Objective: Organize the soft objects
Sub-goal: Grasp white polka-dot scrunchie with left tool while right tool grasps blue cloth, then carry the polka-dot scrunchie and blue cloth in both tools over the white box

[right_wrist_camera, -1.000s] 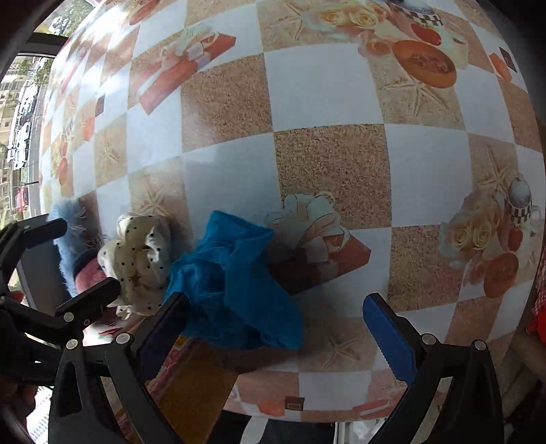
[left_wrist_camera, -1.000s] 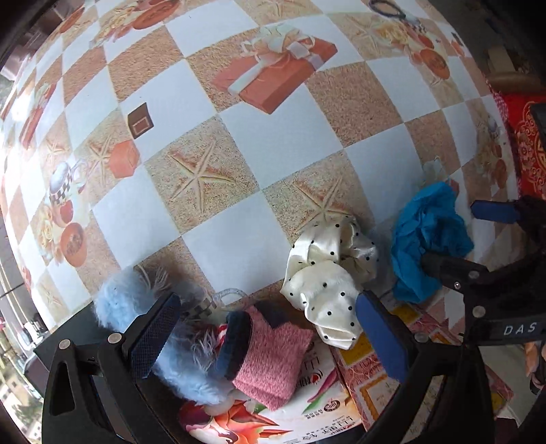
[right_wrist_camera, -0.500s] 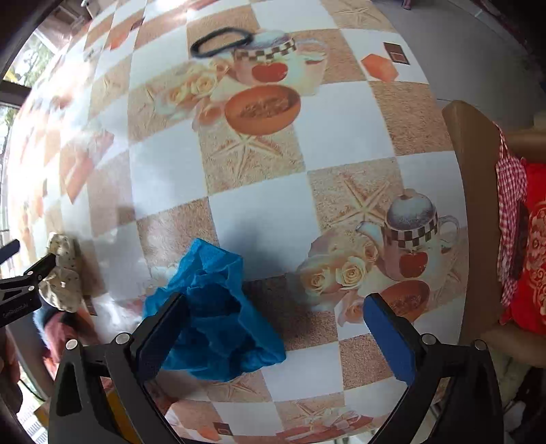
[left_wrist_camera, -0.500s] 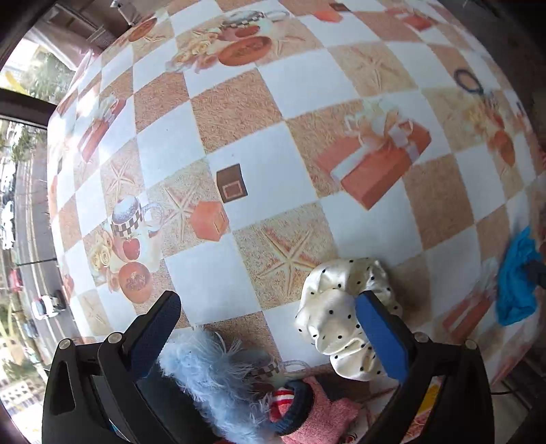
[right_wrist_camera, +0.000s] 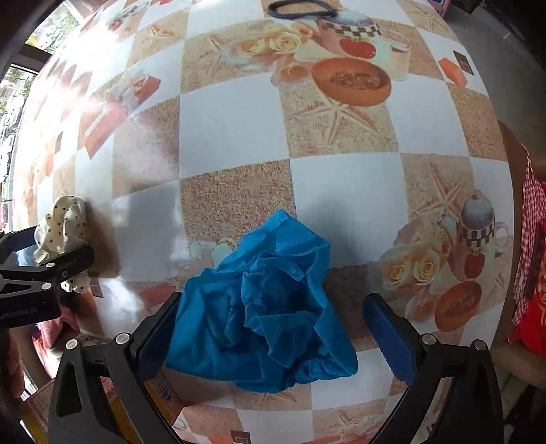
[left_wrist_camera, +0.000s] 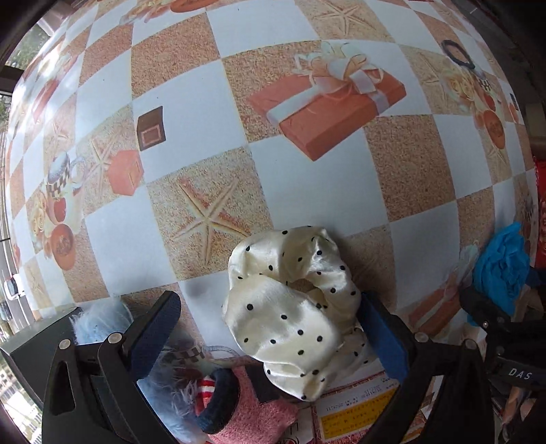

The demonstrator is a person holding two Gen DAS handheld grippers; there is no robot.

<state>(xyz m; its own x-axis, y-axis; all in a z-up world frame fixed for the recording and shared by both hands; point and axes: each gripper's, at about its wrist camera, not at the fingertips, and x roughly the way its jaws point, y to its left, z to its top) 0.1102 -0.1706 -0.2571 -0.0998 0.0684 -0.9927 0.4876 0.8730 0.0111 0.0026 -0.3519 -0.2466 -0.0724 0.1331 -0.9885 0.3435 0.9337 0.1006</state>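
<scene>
Straddling the crumpled blue cloth (right_wrist_camera: 262, 307), the right gripper (right_wrist_camera: 273, 331) stands wide for grabbing; the left gripper (left_wrist_camera: 269, 334), equally wide, brackets the cream polka-dot satin scrunchie (left_wrist_camera: 290, 307).

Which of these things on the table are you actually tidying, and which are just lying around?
Part of the job:
polka-dot scrunchie
crumpled blue cloth
fluffy blue piece
pink knitted piece

Just lying about:
black hair tie
printed box
patterned tablecloth
</scene>
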